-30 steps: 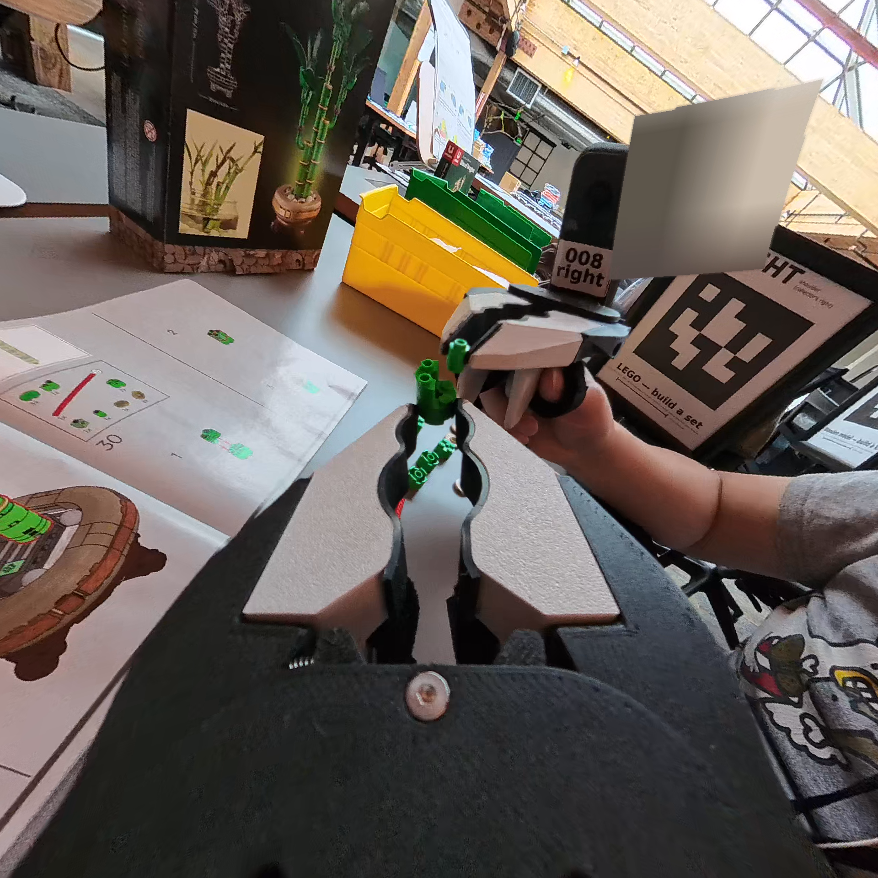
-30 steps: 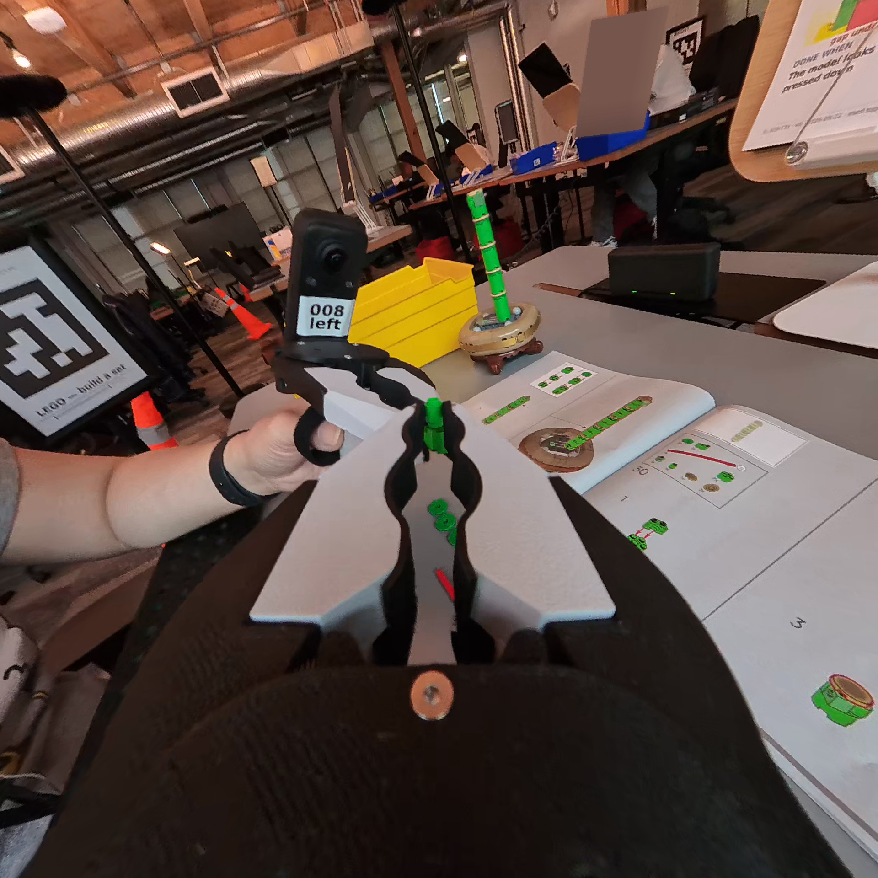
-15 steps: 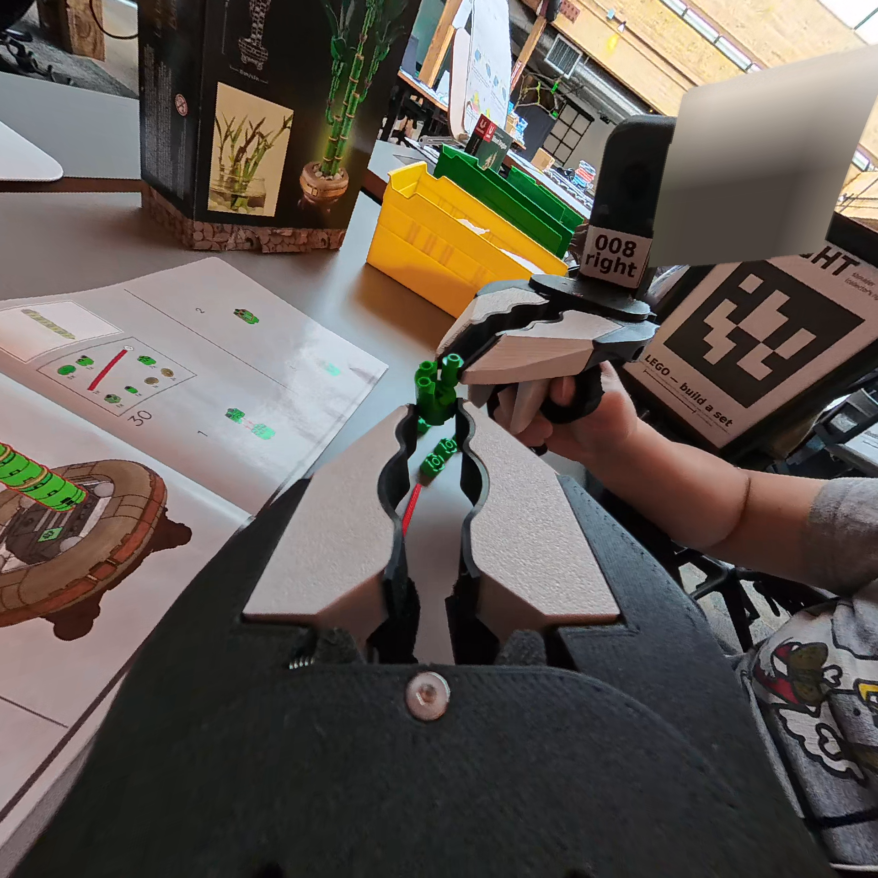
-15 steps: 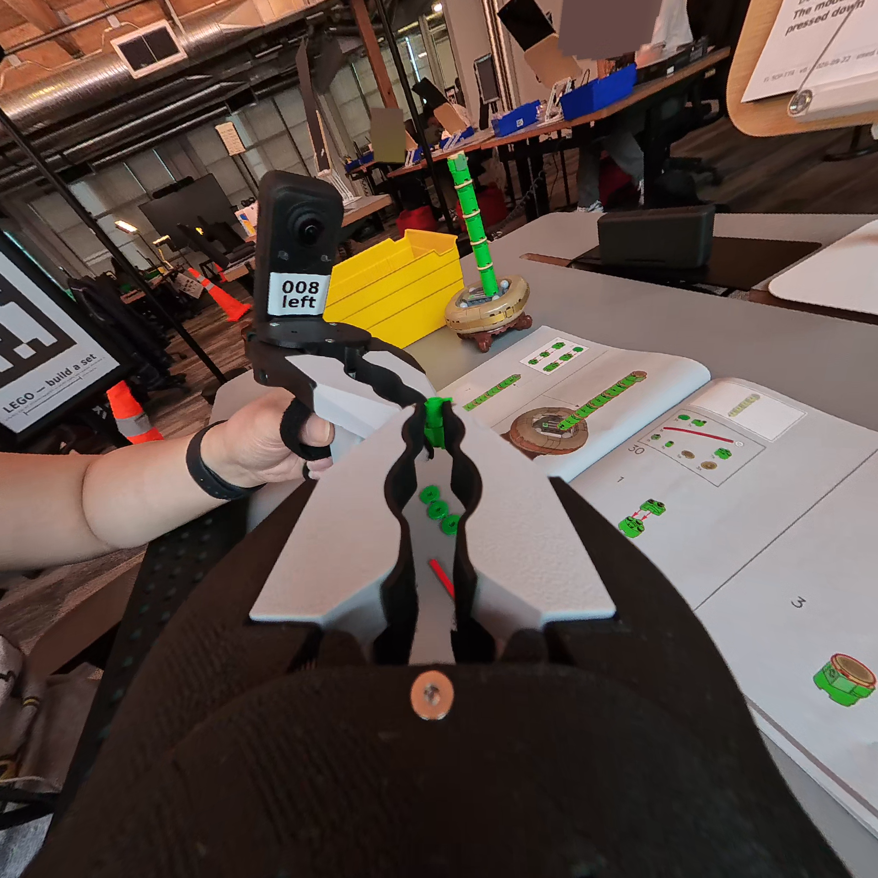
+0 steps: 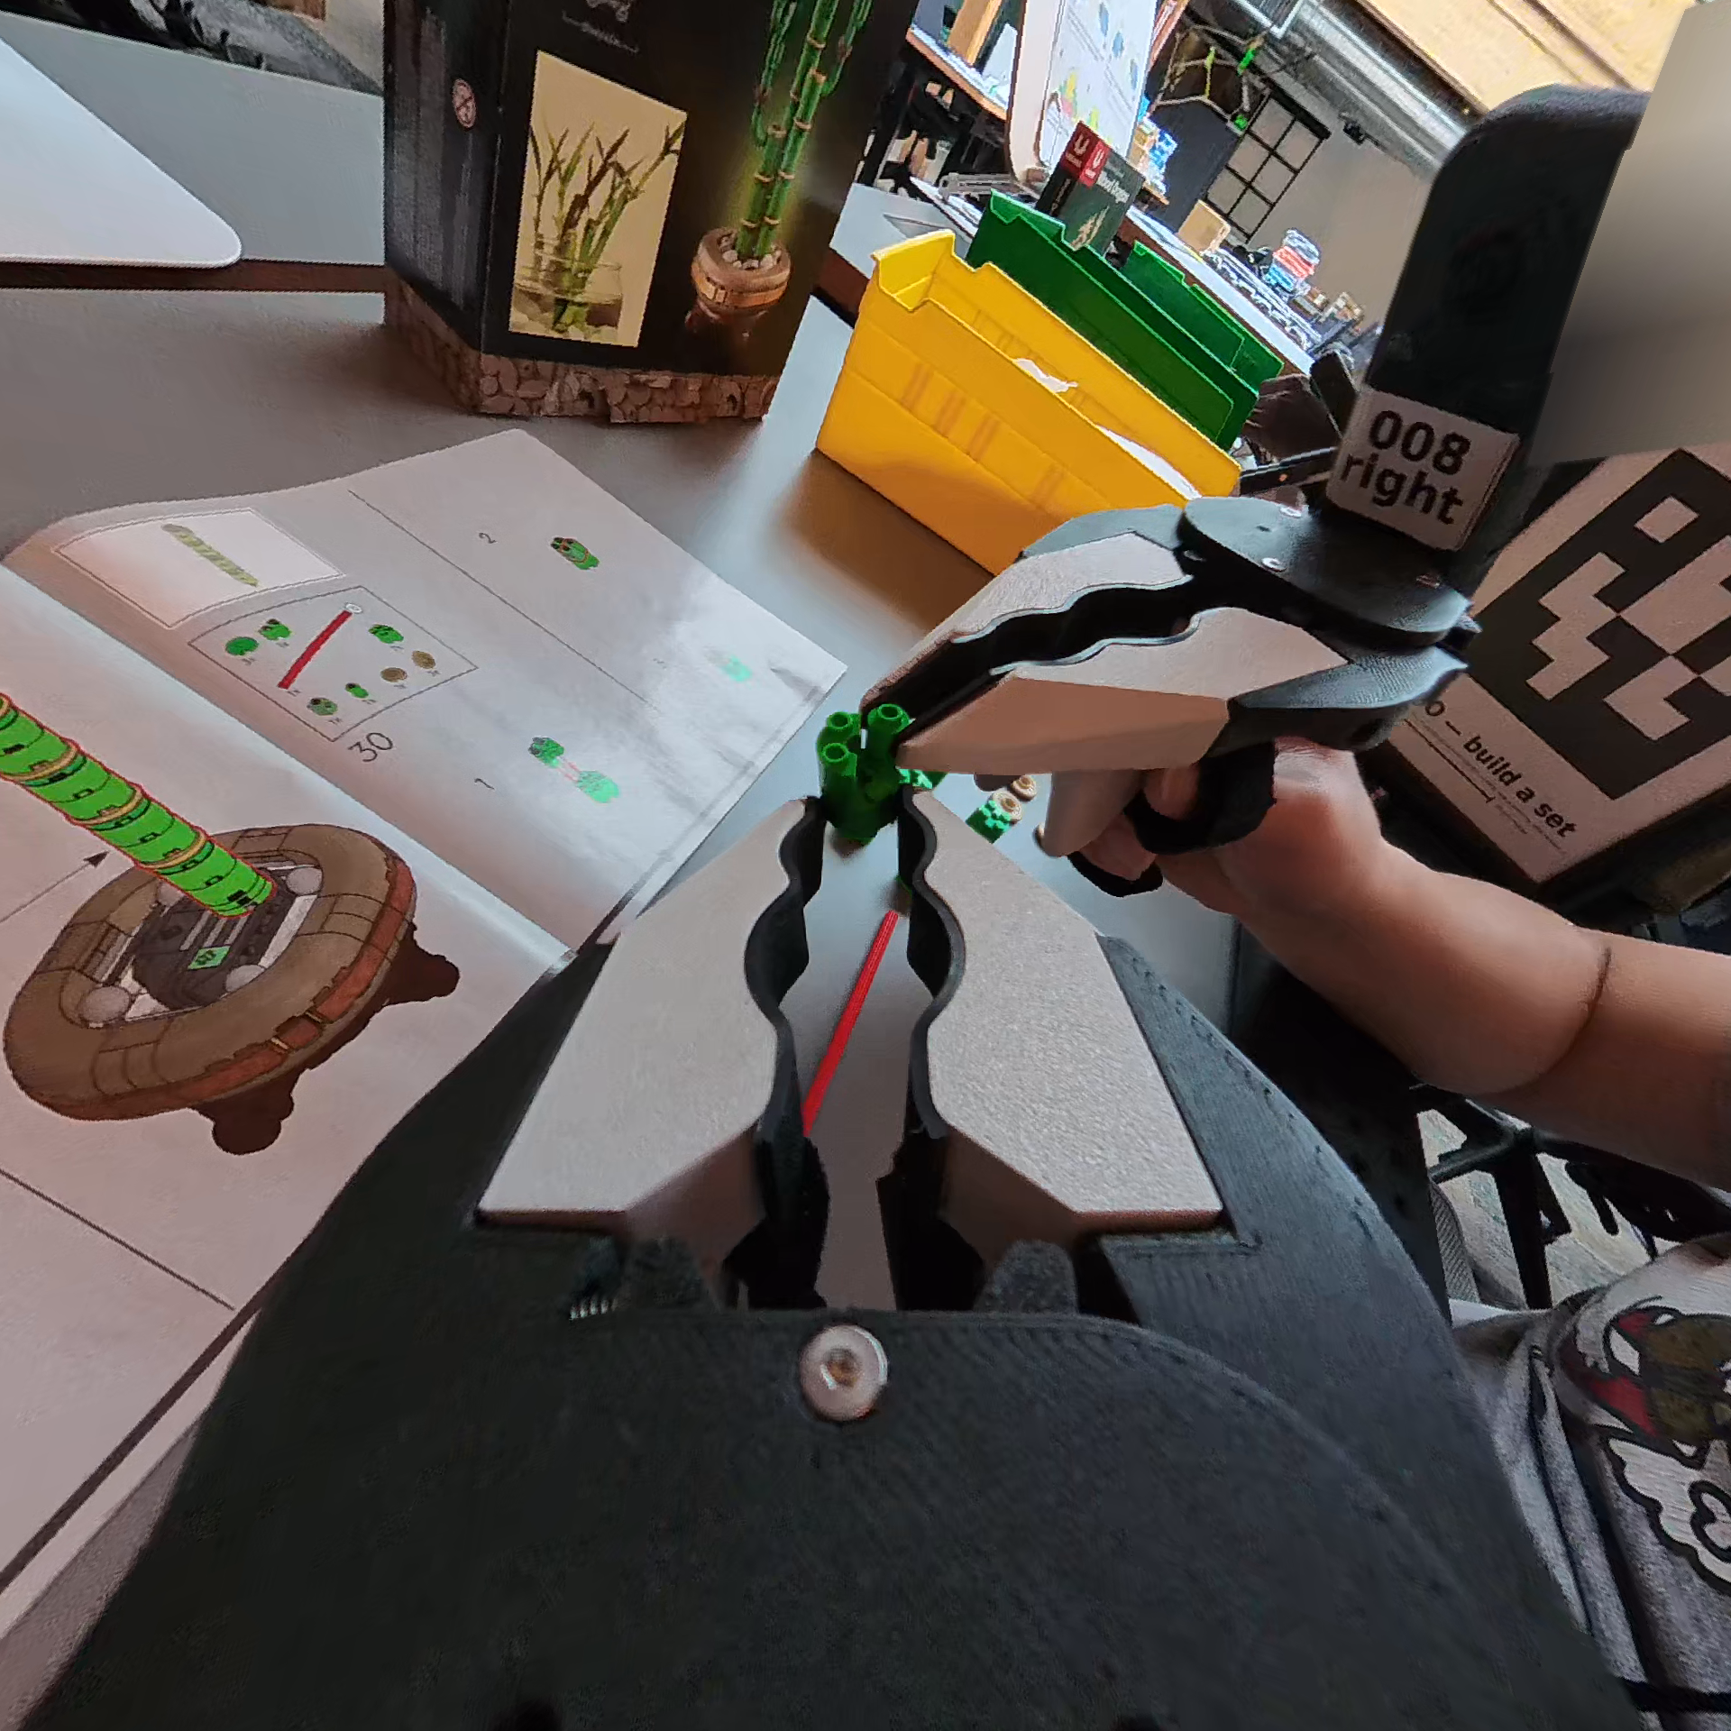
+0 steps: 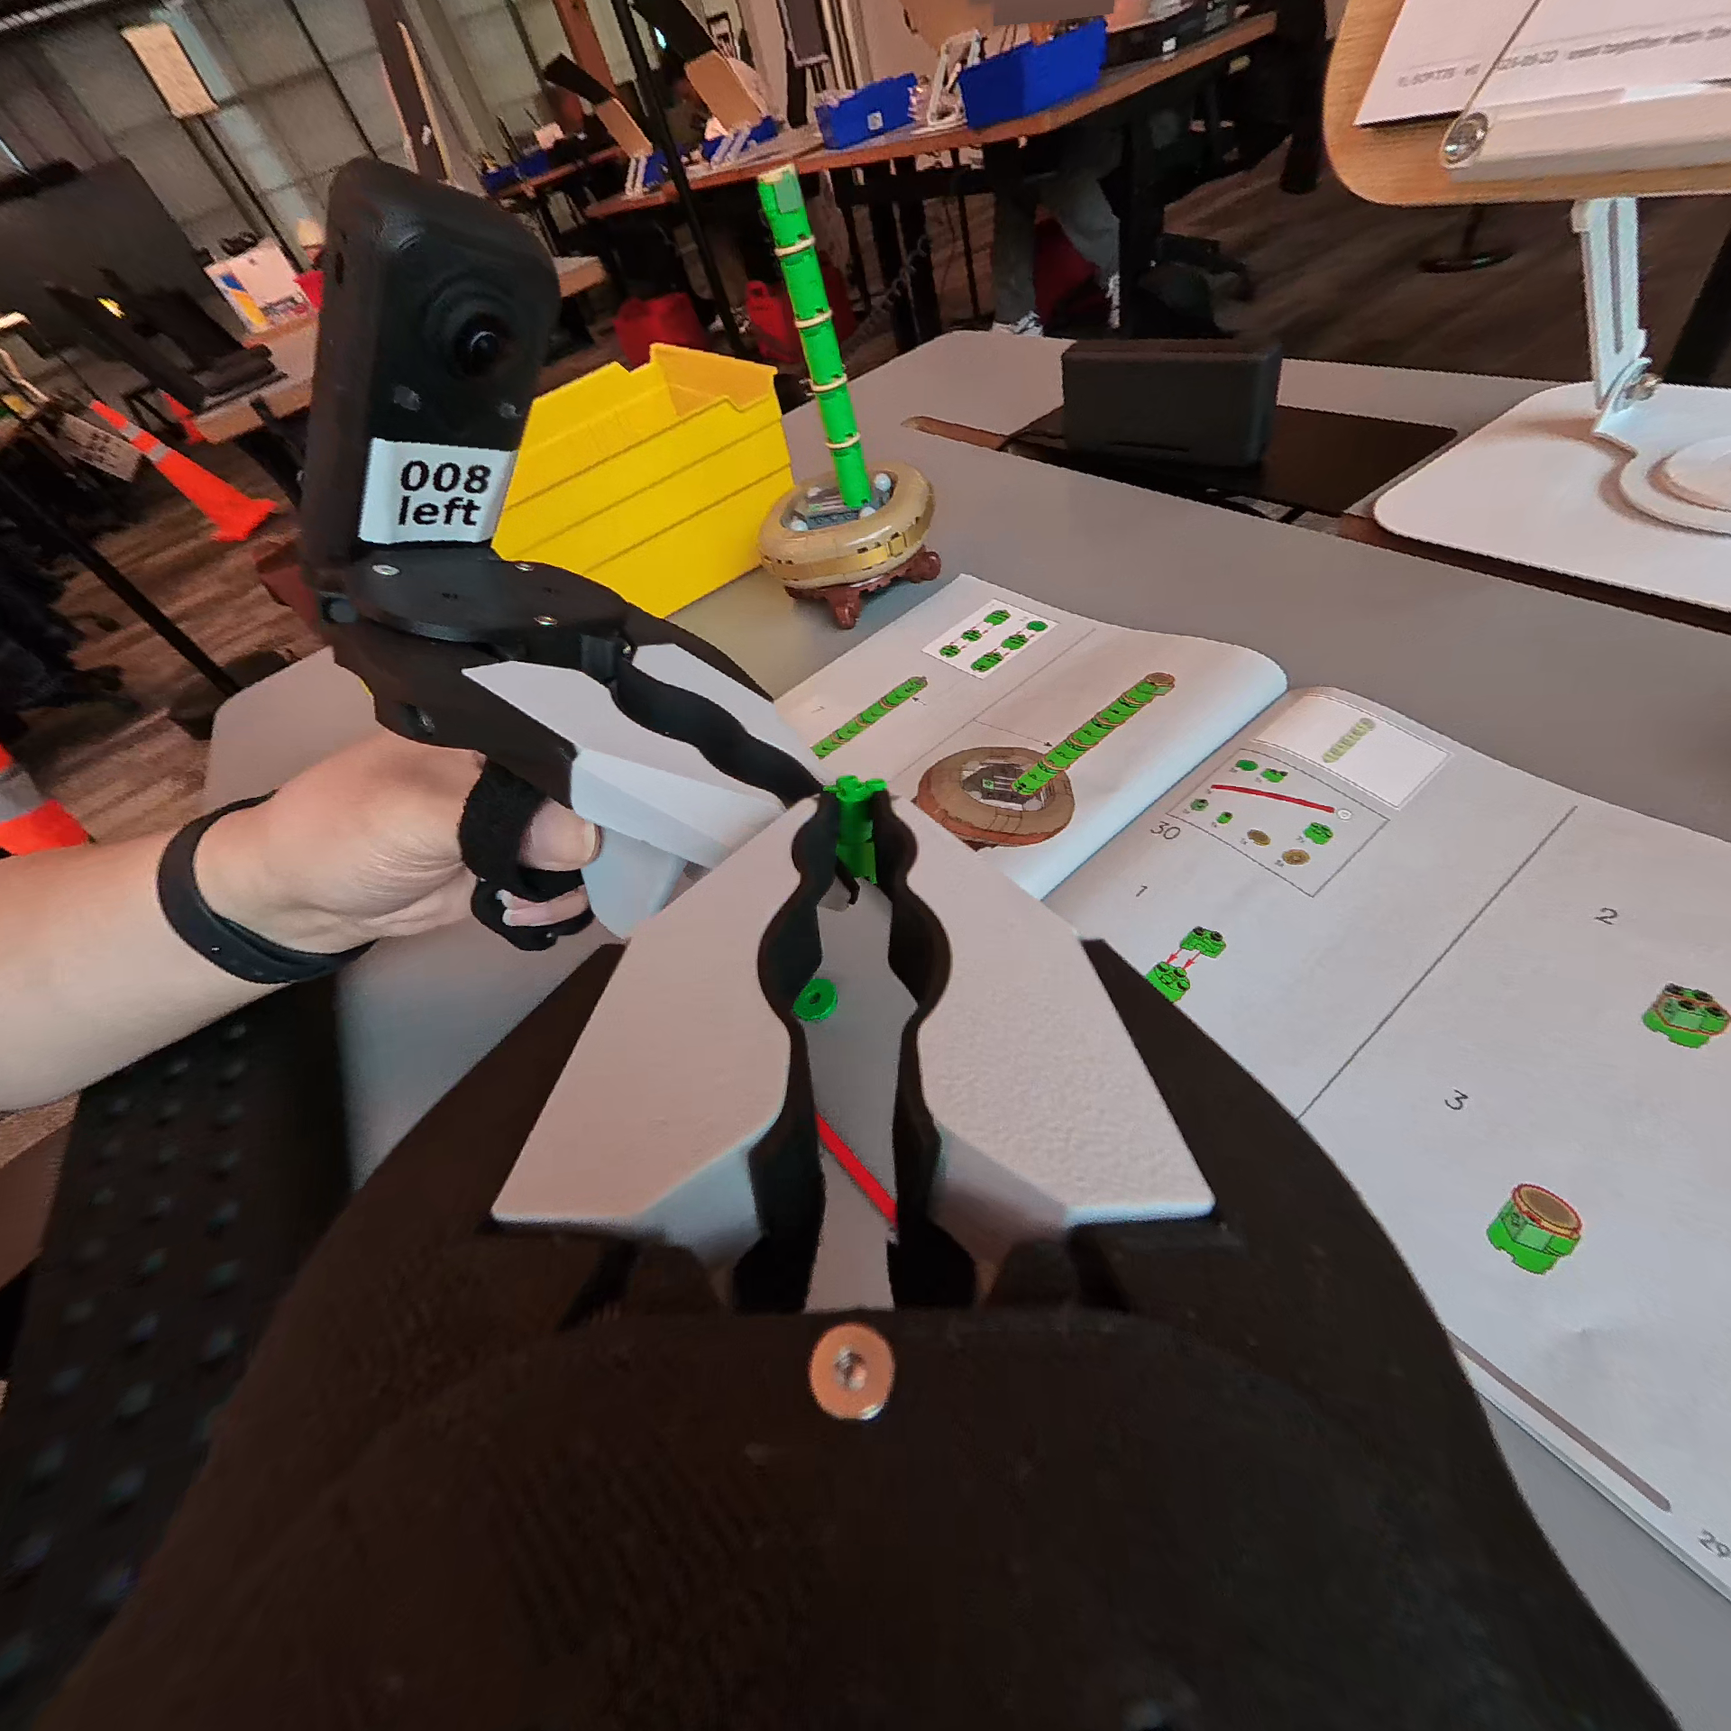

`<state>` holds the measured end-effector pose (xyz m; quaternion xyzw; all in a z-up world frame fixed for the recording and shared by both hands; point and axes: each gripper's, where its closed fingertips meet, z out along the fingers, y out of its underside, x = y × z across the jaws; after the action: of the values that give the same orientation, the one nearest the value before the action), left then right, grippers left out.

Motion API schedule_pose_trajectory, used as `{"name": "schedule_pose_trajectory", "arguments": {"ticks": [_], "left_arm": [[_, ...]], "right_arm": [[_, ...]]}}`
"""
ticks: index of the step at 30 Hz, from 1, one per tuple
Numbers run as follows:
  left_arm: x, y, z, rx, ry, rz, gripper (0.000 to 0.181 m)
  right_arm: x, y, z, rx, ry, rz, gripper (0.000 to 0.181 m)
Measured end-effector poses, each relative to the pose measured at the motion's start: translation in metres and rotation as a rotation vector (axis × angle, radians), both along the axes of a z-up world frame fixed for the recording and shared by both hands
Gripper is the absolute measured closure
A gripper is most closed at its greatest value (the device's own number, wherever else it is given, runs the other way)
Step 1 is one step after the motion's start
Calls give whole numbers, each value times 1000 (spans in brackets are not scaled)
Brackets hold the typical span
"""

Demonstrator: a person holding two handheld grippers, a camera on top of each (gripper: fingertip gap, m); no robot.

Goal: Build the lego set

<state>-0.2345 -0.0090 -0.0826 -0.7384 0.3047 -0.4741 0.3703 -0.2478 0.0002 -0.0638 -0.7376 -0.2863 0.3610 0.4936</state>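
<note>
Left tool (image 5: 862, 824) stays clenched on a green piece (image 5: 857, 782), and the right tool (image 6: 857, 834), clamped on its own green brick (image 6: 857, 829), has closed in from a second ago until the two bricks meet above the tabletop (image 5: 281, 375), so the join looks nearly made. Behind, a yellow bin (image 5: 993, 440) shows only a white scrap inside; the green bin's (image 5: 1115, 300) contents are hidden.

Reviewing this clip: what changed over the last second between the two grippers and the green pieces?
The right gripper closed in until its green piece meets the green piece in the left gripper. Both grips unchanged; the red rod remains on the table.
</note>
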Motion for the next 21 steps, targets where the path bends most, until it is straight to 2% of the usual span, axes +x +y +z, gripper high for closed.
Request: {"name": "schedule_pose_trajectory", "arguments": {"ticks": [4, 10, 21], "left_arm": [[-1, 2, -2, -23, 3, 12, 167], [-2, 4, -4, -10, 18, 27, 167], [-2, 3, 7, 63, 0, 41, 167]], "right_arm": [[-1, 2, -2, 4, -26, -21, 175], [-2, 3, -3, 114, -170, -69, 175], [-2, 1, 8, 194, -186, -87, 175]]}}
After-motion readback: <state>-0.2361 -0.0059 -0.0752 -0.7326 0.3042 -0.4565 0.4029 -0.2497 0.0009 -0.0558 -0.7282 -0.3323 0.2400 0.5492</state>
